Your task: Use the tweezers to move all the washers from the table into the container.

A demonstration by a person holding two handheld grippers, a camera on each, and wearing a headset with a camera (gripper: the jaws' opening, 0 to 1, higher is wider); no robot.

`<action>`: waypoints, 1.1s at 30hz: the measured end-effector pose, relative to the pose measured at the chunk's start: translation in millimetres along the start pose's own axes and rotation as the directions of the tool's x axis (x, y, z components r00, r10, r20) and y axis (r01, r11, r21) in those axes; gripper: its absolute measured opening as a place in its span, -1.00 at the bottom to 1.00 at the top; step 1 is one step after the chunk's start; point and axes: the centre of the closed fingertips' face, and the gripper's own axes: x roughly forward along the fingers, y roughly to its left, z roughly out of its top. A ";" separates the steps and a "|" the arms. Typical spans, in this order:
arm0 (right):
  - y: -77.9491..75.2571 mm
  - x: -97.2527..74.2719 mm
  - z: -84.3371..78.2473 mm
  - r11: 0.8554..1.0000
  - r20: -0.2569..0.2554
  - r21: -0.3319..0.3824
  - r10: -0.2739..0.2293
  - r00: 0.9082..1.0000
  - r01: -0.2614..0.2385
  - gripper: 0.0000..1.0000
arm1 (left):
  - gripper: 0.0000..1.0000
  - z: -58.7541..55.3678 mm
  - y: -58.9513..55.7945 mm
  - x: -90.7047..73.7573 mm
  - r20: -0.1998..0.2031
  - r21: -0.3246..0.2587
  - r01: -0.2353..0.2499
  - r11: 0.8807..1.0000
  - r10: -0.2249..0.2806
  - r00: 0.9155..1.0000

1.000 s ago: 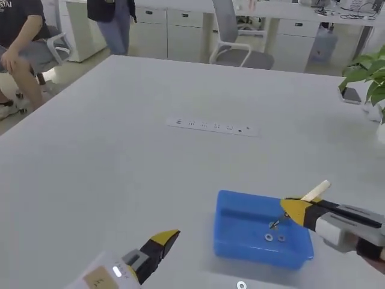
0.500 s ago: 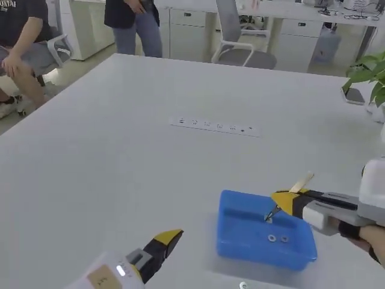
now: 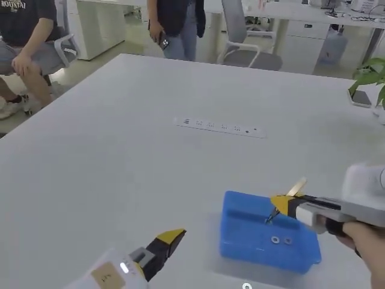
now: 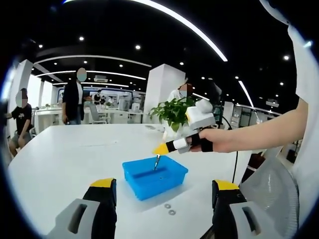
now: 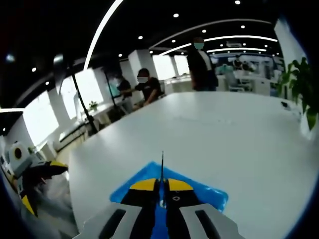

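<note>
A blue container (image 3: 240, 232) sits near the table's front, with two washers (image 3: 275, 240) lying in it. My right gripper (image 3: 281, 205) is shut on tweezers (image 3: 272, 215), whose tip hangs just above the container's far side. In the right gripper view the tweezers (image 5: 161, 167) stick out from the right gripper (image 5: 161, 188) over the container (image 5: 207, 193). Open and holding nothing, my left gripper (image 3: 173, 236) hovers left of the container. Beyond the left gripper (image 4: 164, 185), two washers (image 4: 169, 209) lie on the table before the container (image 4: 164, 178). One washer (image 3: 245, 286) lies at the frame's bottom edge.
A flush power strip (image 3: 219, 127) runs across the table's middle. A potted plant (image 3: 370, 78) stands at the far right edge. One person sits at the back left (image 3: 27, 42) and another stands behind the table (image 3: 174, 24), near an office chair (image 3: 240, 36).
My right gripper has lifted the tweezers a little above the container floor. The standing person in the background has walked to the right. My left gripper has held still.
</note>
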 end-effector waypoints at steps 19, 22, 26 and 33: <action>-10.5 20.8 -28.4 1.000 -0.097 -0.029 0.004 0.995 -0.007 -0.94 | 0.58 -4.2 2.6 0.3 -0.021 0.007 -0.007 1.000 0.008 1.000; -8.3 21.4 -33.5 0.999 -0.112 -0.037 0.003 0.994 -0.008 -0.94 | 0.58 -4.9 3.4 -0.1 -0.021 0.008 -0.008 1.000 0.008 1.000; -8.8 21.7 -36.8 0.999 -0.110 -0.048 0.004 0.994 -0.009 -0.94 | 0.58 -5.8 3.9 -0.4 -0.024 0.009 -0.006 1.000 0.007 1.000; -6.8 21.8 -37.0 0.997 -0.108 -0.073 0.017 0.994 -0.025 -0.92 | 0.57 -7.8 3.6 -0.3 -0.033 0.014 -0.004 1.000 0.004 0.999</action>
